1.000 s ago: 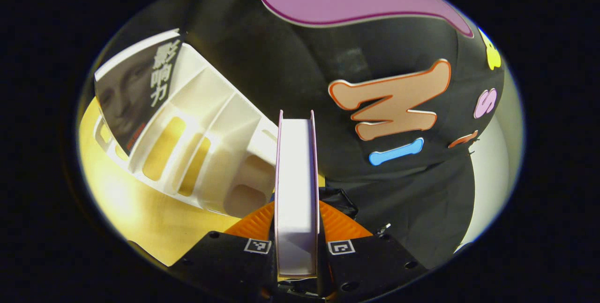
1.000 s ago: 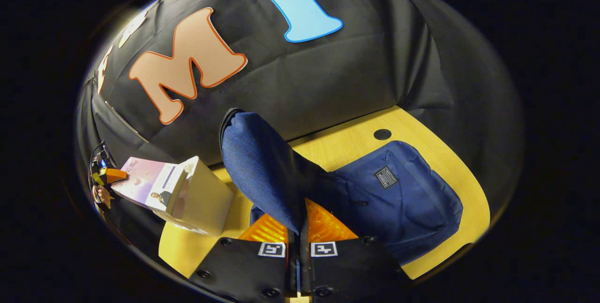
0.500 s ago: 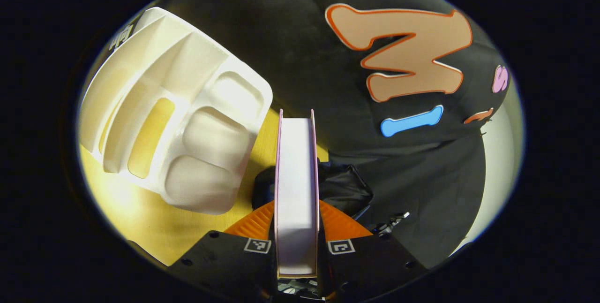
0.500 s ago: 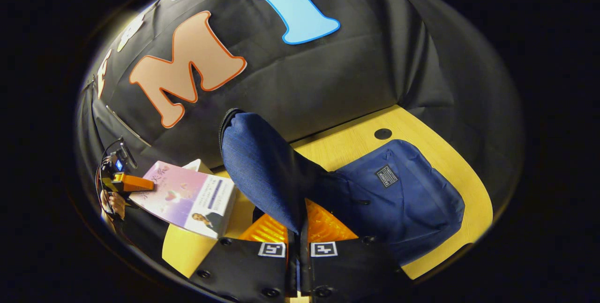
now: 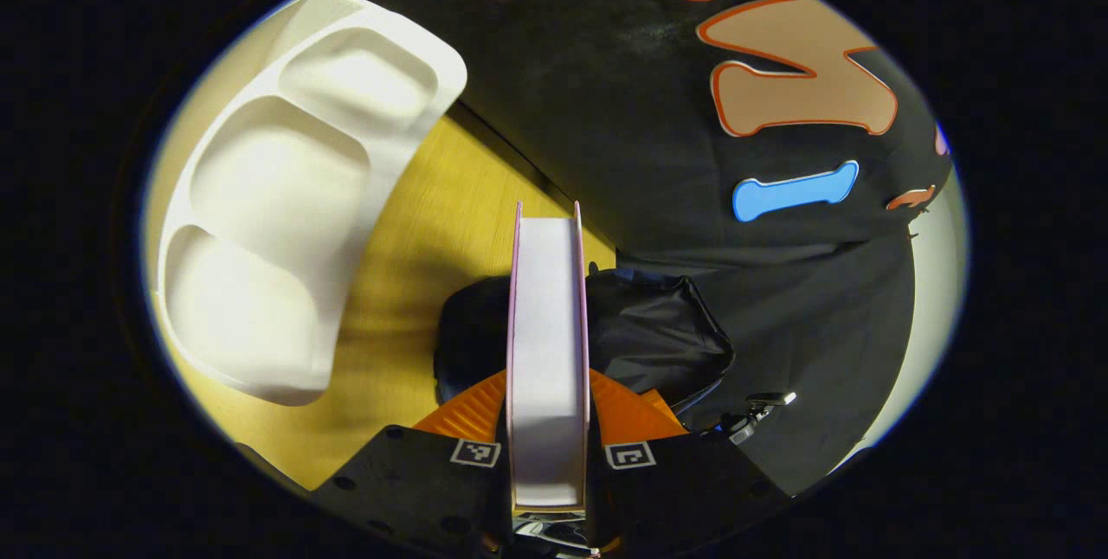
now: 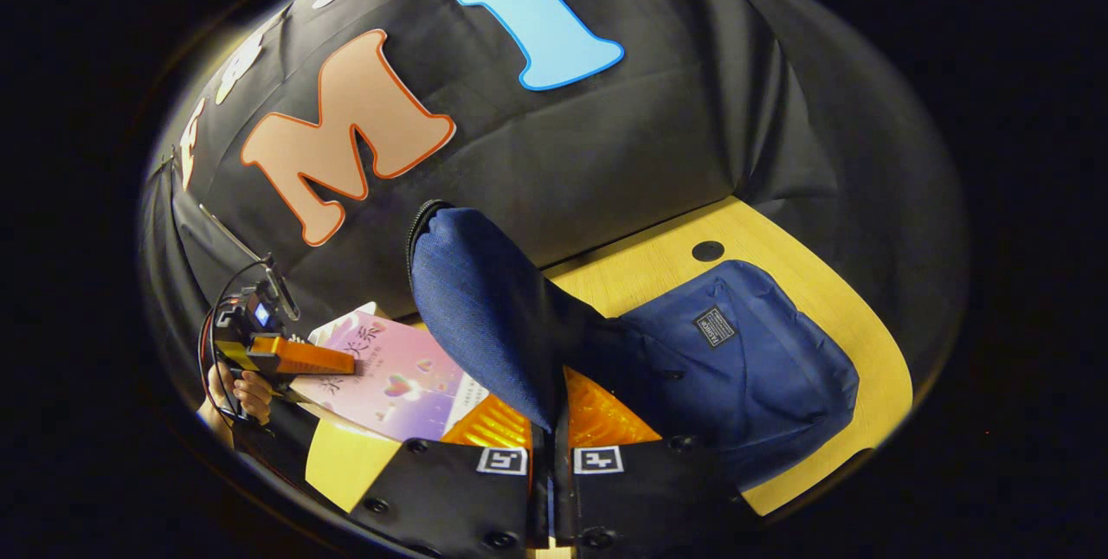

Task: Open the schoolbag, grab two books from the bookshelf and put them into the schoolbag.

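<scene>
My left gripper [image 5: 547, 403] is shut on a pink-covered book [image 5: 547, 317], seen edge-on between its fingers. Just beyond the book lies the dark open mouth of the schoolbag [image 5: 662, 330]. The white bookshelf [image 5: 277, 195] lies to the left on the yellow table. In the right gripper view, my right gripper [image 6: 551, 408] is shut on the blue schoolbag's flap [image 6: 480, 308] and holds it raised. The bag's body [image 6: 753, 360] lies on the table to the right. The left gripper [image 6: 342, 363] holds the pink book [image 6: 398, 377] flat beside the raised flap.
The yellow table [image 6: 796, 239] has a round cable hole [image 6: 707, 250] behind the bag. A hand [image 6: 247, 390] holds the left gripper at the lower left. The black cloth wall stands close behind the table.
The left gripper has carried the book away from the bookshelf toward the schoolbag's opening; the shelf has slid up and left in its view. The right gripper keeps the flap raised, unmoved.
</scene>
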Demonstrator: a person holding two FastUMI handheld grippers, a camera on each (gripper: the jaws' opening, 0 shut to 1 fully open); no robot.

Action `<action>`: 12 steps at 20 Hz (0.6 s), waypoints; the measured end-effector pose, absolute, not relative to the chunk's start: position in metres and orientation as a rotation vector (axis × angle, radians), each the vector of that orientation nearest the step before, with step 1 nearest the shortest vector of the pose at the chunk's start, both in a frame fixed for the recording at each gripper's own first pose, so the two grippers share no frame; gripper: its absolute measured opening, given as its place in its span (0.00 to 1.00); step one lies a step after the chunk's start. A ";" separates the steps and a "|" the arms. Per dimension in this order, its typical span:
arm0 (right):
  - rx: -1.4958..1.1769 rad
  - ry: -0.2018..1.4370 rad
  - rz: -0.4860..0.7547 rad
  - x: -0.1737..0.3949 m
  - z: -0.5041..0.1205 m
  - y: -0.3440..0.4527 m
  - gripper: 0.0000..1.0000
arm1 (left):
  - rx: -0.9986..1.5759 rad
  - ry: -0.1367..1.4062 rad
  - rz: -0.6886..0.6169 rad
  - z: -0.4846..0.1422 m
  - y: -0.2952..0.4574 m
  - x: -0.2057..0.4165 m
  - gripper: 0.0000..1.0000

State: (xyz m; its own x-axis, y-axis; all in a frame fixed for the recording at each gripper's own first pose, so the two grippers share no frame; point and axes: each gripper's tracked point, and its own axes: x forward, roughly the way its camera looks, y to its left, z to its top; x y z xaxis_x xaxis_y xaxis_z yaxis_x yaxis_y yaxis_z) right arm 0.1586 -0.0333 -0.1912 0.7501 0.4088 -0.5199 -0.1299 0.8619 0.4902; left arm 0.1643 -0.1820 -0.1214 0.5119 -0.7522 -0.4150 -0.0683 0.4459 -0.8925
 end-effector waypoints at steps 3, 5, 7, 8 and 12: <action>0.441 0.654 0.316 0.159 -0.189 -0.034 0.06 | -1.049 0.961 -0.524 -0.131 -0.200 0.168 0.29; 0.447 0.647 0.320 0.160 -0.186 -0.035 0.06 | -1.048 0.967 -0.513 -0.140 -0.212 0.169 0.29; 0.451 0.640 0.324 0.160 -0.184 -0.036 0.06 | -1.043 0.988 -0.505 -0.151 -0.226 0.168 0.31; 0.456 0.634 0.326 0.161 -0.181 -0.037 0.06 | -1.044 0.990 -0.504 -0.155 -0.231 0.167 0.29; 0.477 0.619 0.326 0.164 -0.177 -0.044 0.04 | -1.074 0.989 -0.516 -0.163 -0.257 0.169 0.29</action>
